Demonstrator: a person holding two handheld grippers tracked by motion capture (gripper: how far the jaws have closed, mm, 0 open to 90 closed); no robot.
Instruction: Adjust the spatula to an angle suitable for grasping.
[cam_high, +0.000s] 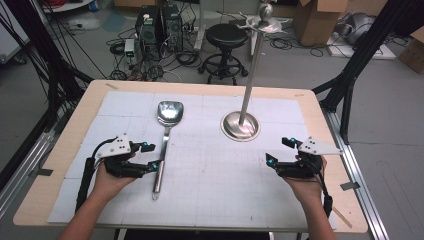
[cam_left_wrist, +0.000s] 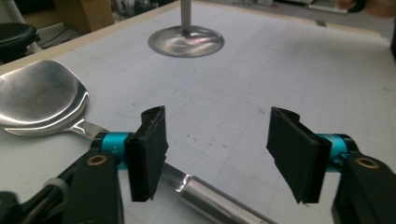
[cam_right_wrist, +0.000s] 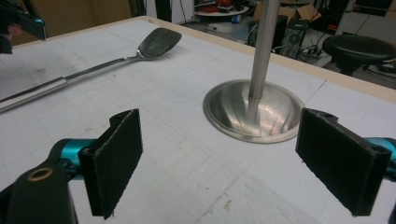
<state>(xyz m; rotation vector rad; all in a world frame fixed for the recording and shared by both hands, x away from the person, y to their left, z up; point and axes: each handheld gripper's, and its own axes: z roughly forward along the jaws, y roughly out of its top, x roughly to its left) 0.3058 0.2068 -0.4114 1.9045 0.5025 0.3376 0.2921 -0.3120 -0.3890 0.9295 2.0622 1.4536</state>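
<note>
Just spatula (cam_high: 165, 134) beside left gripper (cam_high: 152, 156) (open fingers)

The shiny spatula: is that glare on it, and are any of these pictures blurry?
High view: the spatula blade throws back a bright patch of glare; the picture is soft all over. Left gripper view: the blade shows smooth, dull reflections, and the stand base looks slightly soft. Right gripper view: the stand base gleams, and the claw pads are sharp.

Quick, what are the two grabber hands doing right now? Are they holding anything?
Left gripper: open, jaws on either side of the metal spatula handle, not pressing on it.
Right gripper: open, holding nothing, near the metal stand.
</note>
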